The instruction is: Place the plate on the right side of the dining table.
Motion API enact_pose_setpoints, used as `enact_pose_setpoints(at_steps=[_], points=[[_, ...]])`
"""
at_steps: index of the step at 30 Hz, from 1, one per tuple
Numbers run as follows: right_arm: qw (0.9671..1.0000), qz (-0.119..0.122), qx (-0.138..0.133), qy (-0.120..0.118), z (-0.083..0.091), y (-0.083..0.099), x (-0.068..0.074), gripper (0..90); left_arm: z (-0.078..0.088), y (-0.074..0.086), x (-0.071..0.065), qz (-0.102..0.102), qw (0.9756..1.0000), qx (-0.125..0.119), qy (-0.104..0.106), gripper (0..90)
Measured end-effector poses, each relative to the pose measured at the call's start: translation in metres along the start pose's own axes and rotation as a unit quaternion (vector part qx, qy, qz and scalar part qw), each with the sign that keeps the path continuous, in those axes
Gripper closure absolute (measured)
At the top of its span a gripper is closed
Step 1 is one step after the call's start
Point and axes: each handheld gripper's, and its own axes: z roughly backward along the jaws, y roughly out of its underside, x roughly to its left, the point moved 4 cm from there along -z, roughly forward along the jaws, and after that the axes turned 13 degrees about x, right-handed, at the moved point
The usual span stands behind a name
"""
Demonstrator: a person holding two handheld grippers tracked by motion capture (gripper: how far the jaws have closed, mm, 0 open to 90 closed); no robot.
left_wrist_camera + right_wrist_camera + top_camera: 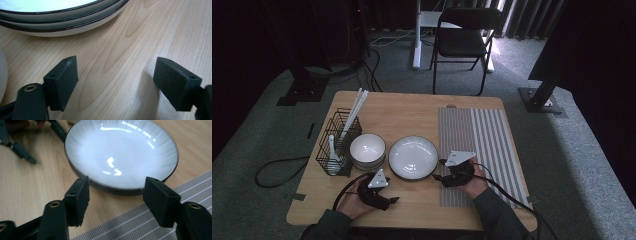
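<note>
The white plate [413,157] sits in the middle of the wooden bench [412,112], just left of the striped mat [482,150]. The right tool [443,176] is at the plate's near right edge, and the plate lies just ahead of its jaws. Those jaws stand apart with nothing between them. The left tool [393,200] rests near the plate's near left side, jaws wide and empty, beside the stacked bowls [367,150]. The right tool is nearer the plate's rim, so it looks ready to take it.
</note>
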Motion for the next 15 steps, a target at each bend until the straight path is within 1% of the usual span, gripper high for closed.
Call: enact_pose_setpoints(at_steps=[3,4,6,10,12,13,15], points=[[1.0000,0.001,-0.003,0.005,0.001,-0.005,-0.001,33.4,0.000,0.000,0.000,-0.003,1.0000,0.002,0.002,19.3],[1.0000,-0.002,-0.001,0.006,0.001,-0.006,-0.002,33.4,0.000,0.000,0.000,-0.002,1.0000,0.003,0.001,19.5],[1.0000,0.002,0.004,0.008,0.001,-0.007,-0.003,33.5,0.000,0.000,0.000,-0.002,1.0000,0.002,0.001,19.9],[0.9999,0.001,0.006,0.016,0.000,-0.013,-0.006,34.6,0.002,0.000,-0.001,0.001,1.0000,0.000,0.000,27.0],[0.9998,0.005,0.008,0.017,-0.001,-0.015,-0.006,37.2,0.003,-0.001,-0.001,0.002,1.0000,0.001,0.000,33.3],[0.9998,0.007,0.006,0.018,-0.001,-0.016,-0.007,37.4,0.003,-0.001,-0.002,0.004,1.0000,0.001,0.000,33.5],[0.9999,0.005,0.001,0.016,-0.002,-0.017,-0.009,41.1,0.004,-0.001,-0.002,0.007,1.0000,0.003,0.002,36.7]])
